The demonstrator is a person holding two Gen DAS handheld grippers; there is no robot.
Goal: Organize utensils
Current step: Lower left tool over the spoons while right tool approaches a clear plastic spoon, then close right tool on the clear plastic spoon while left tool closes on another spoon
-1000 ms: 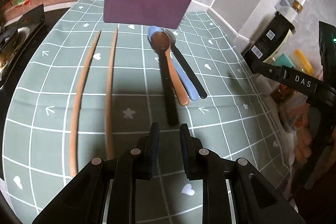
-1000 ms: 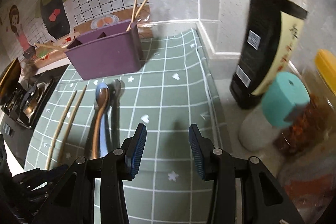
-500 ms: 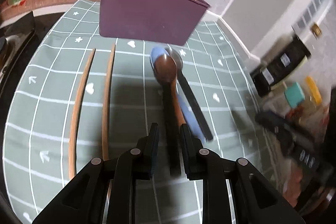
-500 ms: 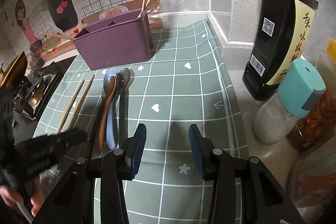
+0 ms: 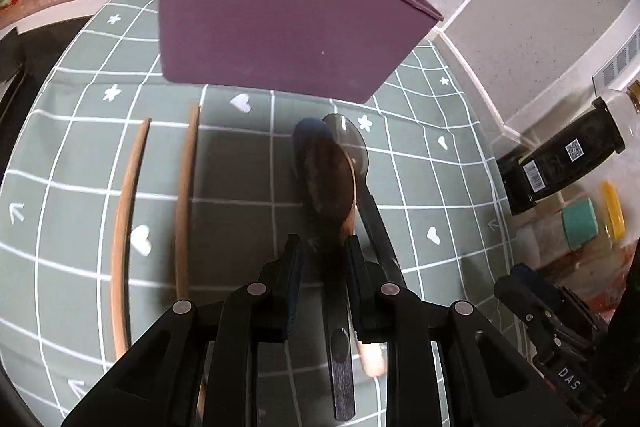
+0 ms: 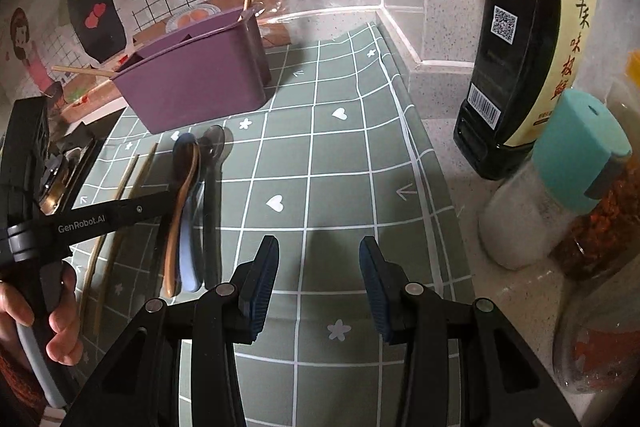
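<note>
A purple utensil holder (image 5: 276,27) stands at the back of the green checked mat (image 5: 420,187), with chopsticks sticking out of both ends. In front of it lies a bunch of spoons: a brown one (image 5: 328,179) on a blue one (image 5: 306,133), and a clear-bowled, black-handled one (image 5: 352,143) beside them. Two loose chopsticks (image 5: 184,195) lie to their left. My left gripper (image 5: 324,255) is open, and its fingers straddle the brown spoon's neck and a dark handle (image 5: 338,347). Right of the spoons, my right gripper (image 6: 319,259) hangs open over bare mat.
A dark sauce bottle (image 6: 528,67), a teal-capped shaker (image 6: 560,187) and a jar of red flakes (image 6: 600,247) crowd the counter right of the mat. A stove (image 6: 52,183) borders the mat's left side. Tiled walls meet in a corner behind the holder.
My left gripper has moved forward over the mat toward the holder, from short of the spoon handles to straddling them. It now shows in the right wrist view. The right gripper has stayed put.
</note>
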